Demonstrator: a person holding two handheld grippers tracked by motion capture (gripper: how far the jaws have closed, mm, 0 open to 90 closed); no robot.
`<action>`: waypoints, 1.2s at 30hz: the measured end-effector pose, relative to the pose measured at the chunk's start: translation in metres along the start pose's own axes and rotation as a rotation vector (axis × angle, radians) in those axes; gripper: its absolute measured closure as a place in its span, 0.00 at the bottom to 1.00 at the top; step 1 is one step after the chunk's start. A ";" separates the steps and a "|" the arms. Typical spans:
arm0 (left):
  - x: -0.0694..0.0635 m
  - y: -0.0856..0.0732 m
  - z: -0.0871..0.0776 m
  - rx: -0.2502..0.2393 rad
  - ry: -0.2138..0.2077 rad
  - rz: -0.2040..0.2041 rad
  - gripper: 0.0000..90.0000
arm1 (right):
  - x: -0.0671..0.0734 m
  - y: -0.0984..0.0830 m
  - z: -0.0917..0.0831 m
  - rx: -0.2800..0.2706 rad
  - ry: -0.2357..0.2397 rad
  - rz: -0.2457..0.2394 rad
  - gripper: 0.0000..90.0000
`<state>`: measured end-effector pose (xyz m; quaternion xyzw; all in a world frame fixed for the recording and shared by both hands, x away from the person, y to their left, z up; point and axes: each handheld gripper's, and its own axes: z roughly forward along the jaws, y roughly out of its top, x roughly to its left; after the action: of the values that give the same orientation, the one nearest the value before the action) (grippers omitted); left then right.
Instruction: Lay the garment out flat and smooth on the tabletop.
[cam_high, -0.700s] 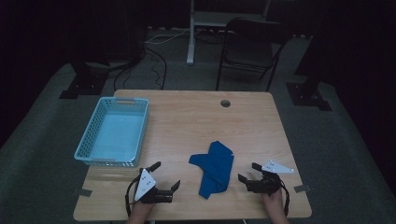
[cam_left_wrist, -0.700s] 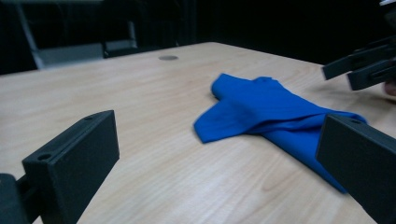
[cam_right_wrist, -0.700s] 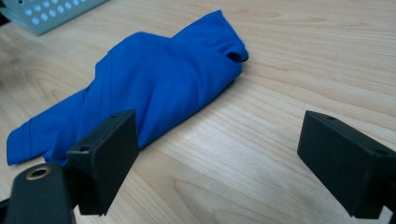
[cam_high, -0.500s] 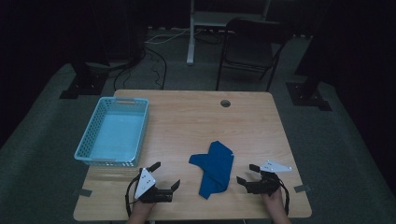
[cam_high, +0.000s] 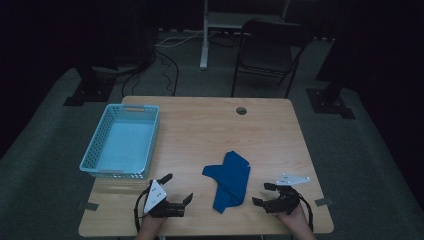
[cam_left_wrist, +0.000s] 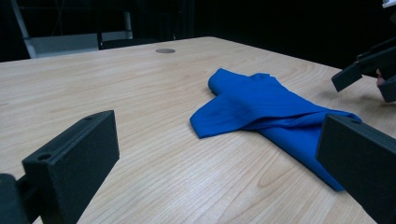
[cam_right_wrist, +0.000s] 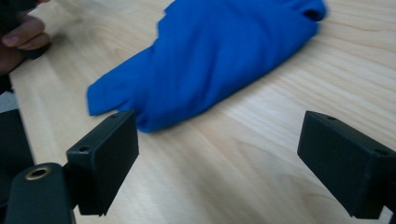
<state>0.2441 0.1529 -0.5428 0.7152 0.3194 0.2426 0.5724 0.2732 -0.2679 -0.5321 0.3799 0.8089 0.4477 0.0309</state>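
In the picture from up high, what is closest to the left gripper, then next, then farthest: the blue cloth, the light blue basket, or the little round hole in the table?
From the left gripper:
1. Blue cloth, just to its right near the front edge.
2. Light blue basket, ahead on the table's left side; its near rim is almost as close.
3. Round hole, far back toward the right.

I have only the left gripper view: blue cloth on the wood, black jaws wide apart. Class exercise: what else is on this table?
Observer: A light blue basket stands at the table's far left, with nothing in it.
Operator: And the right gripper?
Observer: The right gripper is open, near the table's front edge, right of the blue cloth, not touching it.
Operator: Which end faces it?
Observer: The cloth's narrow end lies nearest its jaws.
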 end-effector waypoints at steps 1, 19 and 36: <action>-0.001 0.000 0.000 -0.002 0.000 0.004 0.00 | 0.003 0.002 0.001 0.004 0.014 -0.007 0.13; -0.002 0.000 0.000 -0.006 -0.011 0.018 0.00 | 0.039 0.073 0.025 -0.042 -0.007 -0.198 0.14; -0.002 0.000 0.000 -0.009 -0.023 0.024 0.00 | 0.045 0.129 0.087 0.035 -0.016 -0.282 0.21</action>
<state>0.2426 0.1517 -0.5431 0.7192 0.3032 0.2427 0.5761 0.3507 -0.1375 -0.4745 0.2664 0.8618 0.4215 0.0934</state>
